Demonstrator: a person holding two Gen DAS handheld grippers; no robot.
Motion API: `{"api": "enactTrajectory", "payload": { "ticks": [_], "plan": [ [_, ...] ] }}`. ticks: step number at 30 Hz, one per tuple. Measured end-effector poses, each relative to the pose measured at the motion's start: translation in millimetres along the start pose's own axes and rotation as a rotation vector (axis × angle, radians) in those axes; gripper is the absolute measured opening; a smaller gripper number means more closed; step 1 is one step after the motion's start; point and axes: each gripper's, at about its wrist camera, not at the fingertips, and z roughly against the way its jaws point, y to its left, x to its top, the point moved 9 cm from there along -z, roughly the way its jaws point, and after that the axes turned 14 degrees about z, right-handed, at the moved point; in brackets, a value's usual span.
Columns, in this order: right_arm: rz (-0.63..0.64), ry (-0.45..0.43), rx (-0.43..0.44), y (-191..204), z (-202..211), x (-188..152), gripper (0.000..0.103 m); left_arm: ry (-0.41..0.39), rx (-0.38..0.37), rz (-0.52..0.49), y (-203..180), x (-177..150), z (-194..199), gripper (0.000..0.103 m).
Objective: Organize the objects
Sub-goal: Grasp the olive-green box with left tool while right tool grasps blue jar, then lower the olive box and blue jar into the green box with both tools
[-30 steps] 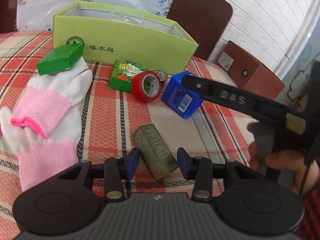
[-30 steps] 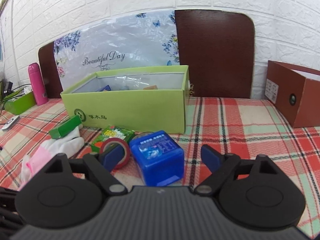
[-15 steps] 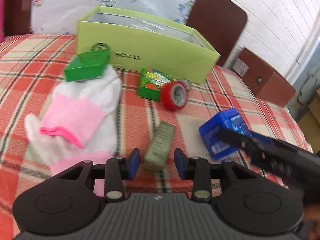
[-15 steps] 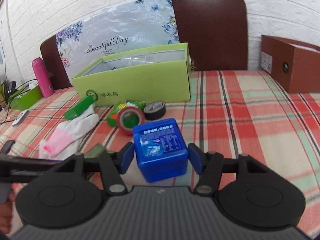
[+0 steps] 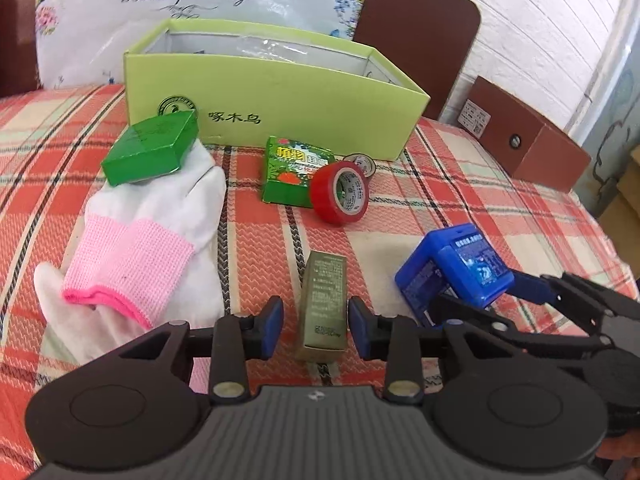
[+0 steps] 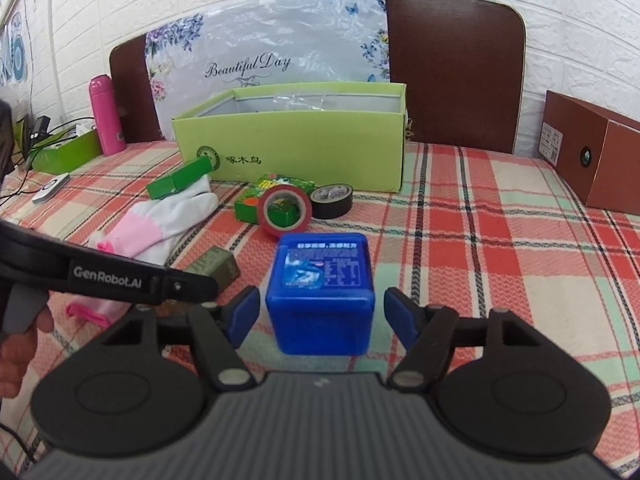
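Observation:
A slim olive-green box (image 5: 322, 304) lies on the plaid tablecloth between the blue pads of my left gripper (image 5: 316, 330). A narrow gap shows on each side, so the pads do not press it. A blue plastic cube (image 6: 322, 292) with a printed label sits between the jaws of my right gripper (image 6: 322, 316). Those jaws are opening and stand clear of both its sides. The cube (image 5: 452, 276) also shows at the right of the left wrist view. An open lime-green box (image 6: 296, 148) stands behind.
White gloves with pink cuffs (image 5: 160, 220) lie at the left, with a green box (image 5: 150, 152) on their fingertips. A printed green carton (image 5: 294, 176), red tape (image 5: 342, 194) and black tape (image 6: 332, 200) sit before the lime box. A brown box (image 6: 592, 160) stands far right, a pink bottle (image 6: 105, 120) far left.
The blue cube came from beside the red tape toward the front right in the right gripper, whose jaws then spread off it. The olive box now lies lengthwise between the narrower left jaws.

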Motion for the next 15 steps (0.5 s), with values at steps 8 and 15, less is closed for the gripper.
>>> {"api": "enactTrajectory", "payload": {
  "ticks": [8, 15],
  "plan": [
    [0.0, 0.022, -0.011, 3, -5, -5, 0.055, -0.005, -0.001, 0.007, 3, -1, 5, 0.023],
    [-0.036, -0.027, 0.016, 2, 13, 8, 0.054, -0.042, -0.048, 0.008, -2, 12, 33, 0.023]
  ]
}}
